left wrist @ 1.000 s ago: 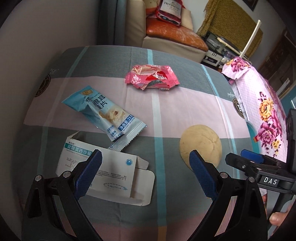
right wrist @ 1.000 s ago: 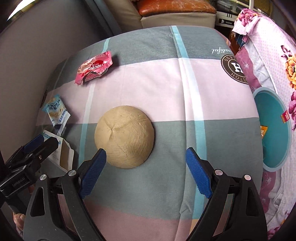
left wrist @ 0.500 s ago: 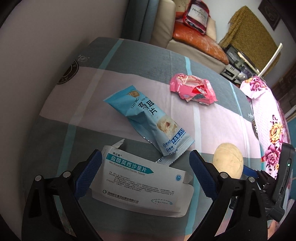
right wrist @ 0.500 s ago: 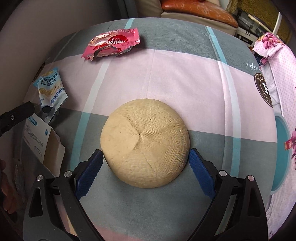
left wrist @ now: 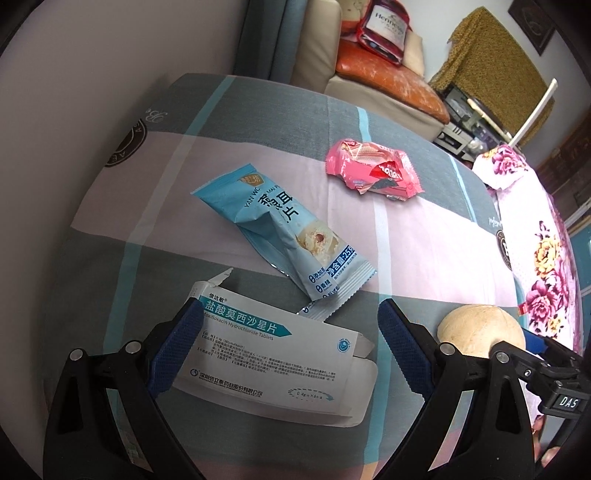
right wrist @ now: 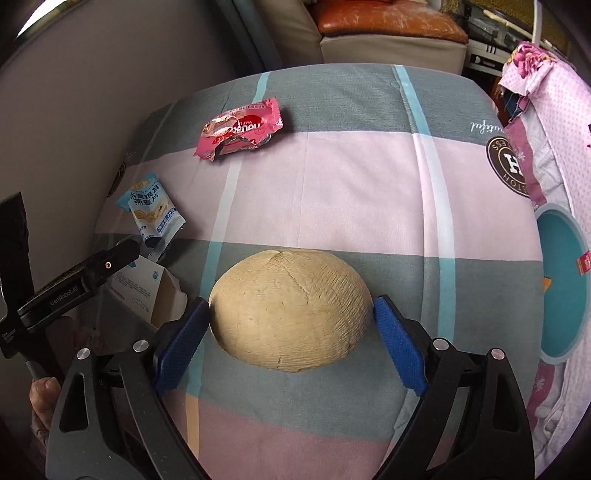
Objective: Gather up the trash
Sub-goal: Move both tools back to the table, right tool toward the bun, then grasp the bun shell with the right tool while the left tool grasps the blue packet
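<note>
Left wrist view: left gripper [left wrist: 290, 345] low in frame, fingers [left wrist: 177, 349] apart, straddling a white medicine box [left wrist: 273, 363] that lies flat on the tabletop [left wrist: 424, 236]; left pad looks against the box's left edge, right pad clear of it, contact hard to tell. At 12 o'clock from the box, a light blue snack wrapper [left wrist: 284, 232] lies diagonally, its lower end overlapping the box's top edge. Farther, at 1 o'clock, a crumpled pink wafer wrapper [left wrist: 373, 170], well apart from the blue one. At 3 o'clock, a tan coconut-like husk [left wrist: 480, 332] with the other tool beside it. Right wrist view: right gripper [right wrist: 291, 332] fingers [right wrist: 397, 339] wide and closing, the husk [right wrist: 291, 310] between them, both pads at its sides, touching or just short of it, cannot tell. At 9 o'clock, the left tool and the box's open end [right wrist: 147, 291]; blue wrapper [right wrist: 151, 214] at 10, pink wrapper [right wrist: 240, 129] at 11. Teal bin [right wrist: 565, 295] at 3 o'clock past the tabletop [right wrist: 351, 177] edge. Sofa [right wrist: 388, 33] far at 12.
</note>
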### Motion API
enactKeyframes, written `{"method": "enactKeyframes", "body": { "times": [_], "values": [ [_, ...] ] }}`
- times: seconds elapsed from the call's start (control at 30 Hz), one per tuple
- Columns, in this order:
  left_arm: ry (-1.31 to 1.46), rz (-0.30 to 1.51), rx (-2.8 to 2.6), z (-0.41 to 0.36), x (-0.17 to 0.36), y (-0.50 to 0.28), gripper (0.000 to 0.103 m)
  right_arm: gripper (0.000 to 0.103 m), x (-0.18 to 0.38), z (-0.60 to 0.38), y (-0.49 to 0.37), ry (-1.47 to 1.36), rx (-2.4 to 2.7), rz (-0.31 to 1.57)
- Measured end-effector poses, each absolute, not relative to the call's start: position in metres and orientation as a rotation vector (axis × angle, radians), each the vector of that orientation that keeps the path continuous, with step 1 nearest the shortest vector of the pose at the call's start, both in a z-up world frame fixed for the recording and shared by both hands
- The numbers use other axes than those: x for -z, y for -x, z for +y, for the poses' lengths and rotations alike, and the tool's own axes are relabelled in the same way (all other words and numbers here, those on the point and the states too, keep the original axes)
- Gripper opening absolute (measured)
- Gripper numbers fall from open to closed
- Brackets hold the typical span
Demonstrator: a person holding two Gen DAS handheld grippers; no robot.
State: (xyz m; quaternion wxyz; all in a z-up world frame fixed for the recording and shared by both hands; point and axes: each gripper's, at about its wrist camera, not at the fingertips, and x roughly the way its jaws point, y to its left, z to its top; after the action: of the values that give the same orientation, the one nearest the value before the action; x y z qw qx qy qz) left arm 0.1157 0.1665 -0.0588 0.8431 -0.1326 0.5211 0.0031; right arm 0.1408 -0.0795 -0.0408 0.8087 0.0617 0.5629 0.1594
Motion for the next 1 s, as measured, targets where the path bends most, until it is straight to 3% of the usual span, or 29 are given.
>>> {"method": "enactKeyframes", "body": {
  "times": [0.77,0.8,0.93,1.0],
  "values": [
    [0.353,1.159,-0.109,0.186,0.087,-0.184,0.095,0.086,0.049,-0.087,-0.213,-0.222,-0.296,1.179],
    [0.338,1.151,-0.115,0.184,0.086,-0.185,0.092,0.086,0.052,-0.09,-0.214,-0.224,-0.287,1.185],
    [0.289,1.123,-0.116,0.173,0.085,-0.186,0.056,0.086,0.064,-0.097,-0.218,-0.236,-0.273,1.201],
    [0.277,1.116,-0.091,0.168,0.085,-0.186,0.049,0.085,0.067,-0.096,-0.22,-0.231,-0.276,1.197]
  ]
}}
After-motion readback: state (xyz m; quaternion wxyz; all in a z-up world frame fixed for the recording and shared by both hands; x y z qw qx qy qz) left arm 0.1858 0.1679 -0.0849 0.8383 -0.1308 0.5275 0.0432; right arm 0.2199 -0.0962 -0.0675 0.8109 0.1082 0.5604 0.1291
